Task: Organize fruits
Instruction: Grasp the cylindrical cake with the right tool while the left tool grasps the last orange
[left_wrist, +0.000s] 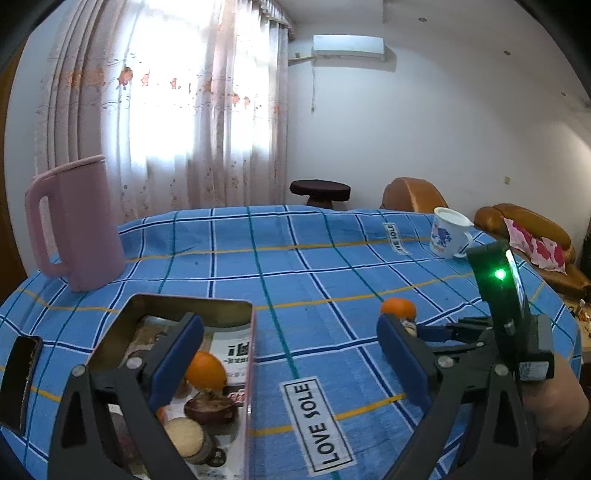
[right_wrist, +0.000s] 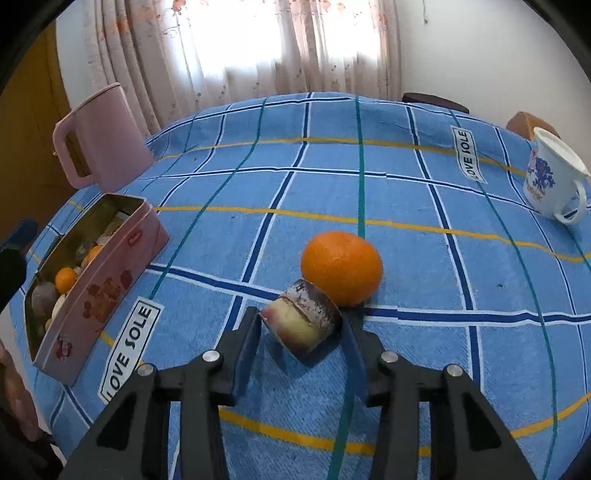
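Left wrist view
Left claw (left_wrist: 290, 345): blue-padded fingers spread wide, holding nothing; left finger (left_wrist: 177, 360) hangs over the open tin, right finger over bare cloth.
Tin: rectangular pink metal box (left_wrist: 249, 369), lid off, holding a small orange mandarin (left_wrist: 205, 370), a dark purple sugarcane chunk (left_wrist: 210, 406) and a pale cut piece (left_wrist: 183, 435).
Right claw, seen from here: black tool (left_wrist: 436, 330) low on the blue checked tablecloth (left_wrist: 295, 266), a second mandarin (left_wrist: 398, 308) just behind its tip.
Surroundings: tall pink plastic jug (left_wrist: 79, 225) far left; white mug with blue print (left_wrist: 448, 232) far right.

Right wrist view
Right claw (right_wrist: 303, 328): partly open, fingers either side of a short sugarcane piece (right_wrist: 301, 321) lying on the cloth; contact cannot be told, not clamped.
Mandarin (right_wrist: 341, 267): touching the cane piece behind it.
Tin (right_wrist: 99, 284): well to the left.
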